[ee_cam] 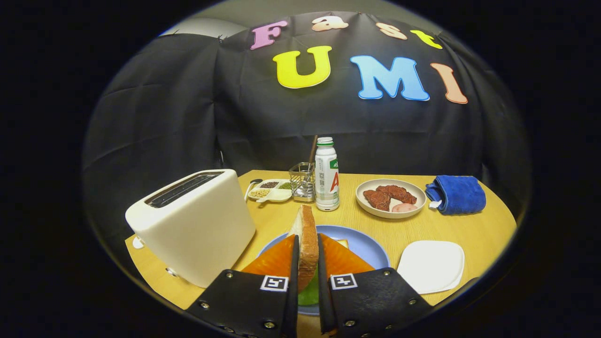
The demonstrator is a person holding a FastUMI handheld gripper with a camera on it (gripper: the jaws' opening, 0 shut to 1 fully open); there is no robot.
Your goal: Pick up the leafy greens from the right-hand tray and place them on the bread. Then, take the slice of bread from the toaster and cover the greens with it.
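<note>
While the white toaster [197, 225] stands with dark slots at the left of the frame, the claw [307, 277] at bottom centre is clenched on a slice of bread [307, 241], both fingers pressing its faces. The slice stands on edge, its long axis running away from the camera, crust uppermost, above a blue plate [366, 246] where leafy greens [311, 293] peek out beneath. Judged from this, the covering step is in hand; next, the slice needs tipping flat and lowering onto the greens. A white tray [432, 265] lies at lower right on the table [469, 225].
</note>
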